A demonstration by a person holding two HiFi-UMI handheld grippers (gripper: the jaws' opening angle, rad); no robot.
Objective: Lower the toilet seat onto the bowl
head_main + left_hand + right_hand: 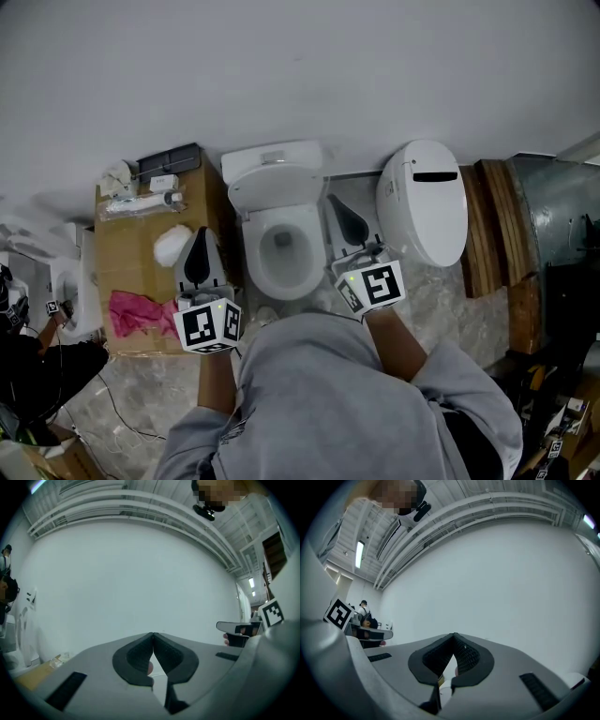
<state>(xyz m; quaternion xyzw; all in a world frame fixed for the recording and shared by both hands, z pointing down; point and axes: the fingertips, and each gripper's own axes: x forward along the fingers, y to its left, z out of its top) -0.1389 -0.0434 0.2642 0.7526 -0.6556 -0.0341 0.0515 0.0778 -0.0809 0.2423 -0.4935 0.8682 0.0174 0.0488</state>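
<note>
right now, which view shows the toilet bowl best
The head view: it looks straight down into the open toilet bowl, its rim clearly visible. The left and right gripper views tilt up at the white wall and ceiling, and show nothing recognisable of the bowl.

The left gripper [199,246] is held just left of the toilet bowl [253,267], with its marker cube nearest the person and its tips aimed away from the body. In the left gripper view its 2 jaws meet at the tips with nothing between them. The right gripper [343,212] is held just right of the bowl, angled slightly toward it. Its 2 jaws are also closed and empty. The left forearm [217,380] and the right forearm [398,342] are bare and reach forward on either side of the bowl.
</note>
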